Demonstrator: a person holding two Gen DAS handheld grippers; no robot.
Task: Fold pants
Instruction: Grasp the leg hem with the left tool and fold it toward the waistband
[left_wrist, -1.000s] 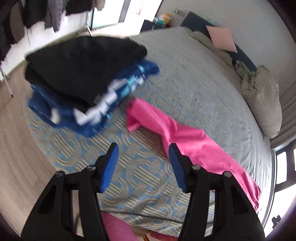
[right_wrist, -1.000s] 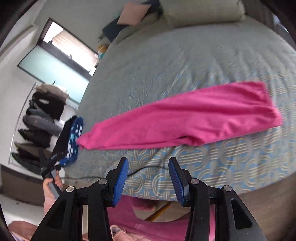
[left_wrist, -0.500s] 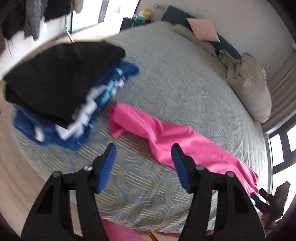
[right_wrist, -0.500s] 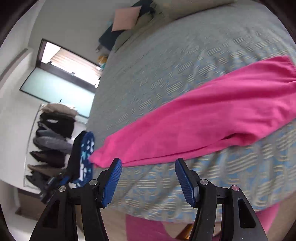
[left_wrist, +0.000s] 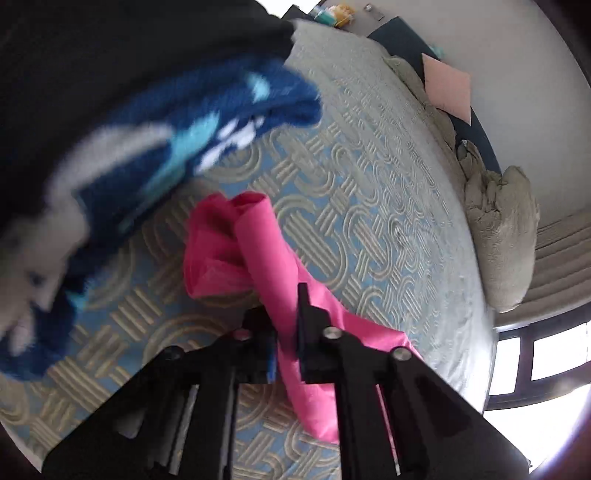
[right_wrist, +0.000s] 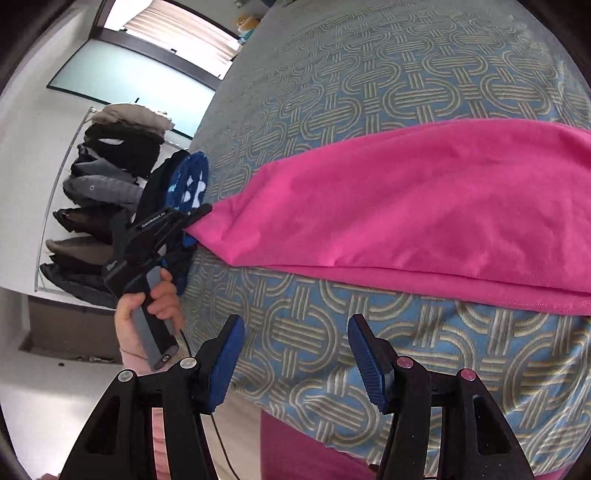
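Plainly, the pink pants lie stretched across the patterned bedspread, running from 9 o'clock to 3 o'clock in the right wrist view; the narrow end sits near the bed's edge. At that end the left gripper is closing its jaws, and the pink cloth is pinched between them — the fabric bunches into a rolled fold just beyond the fingers, toward 12 o'clock. A hand grips that tool's grey handle at 9 o'clock in the right wrist view. The right gripper hangs over the bedspread just short of the pants' long edge; its 2 blue pads stand well apart with nothing between them. A blurred stack of blue and black folded clothes lies at 10 o'clock of the left gripper; grey pillows rest at 3 o'clock; a rack of dark garments stands past the bed.
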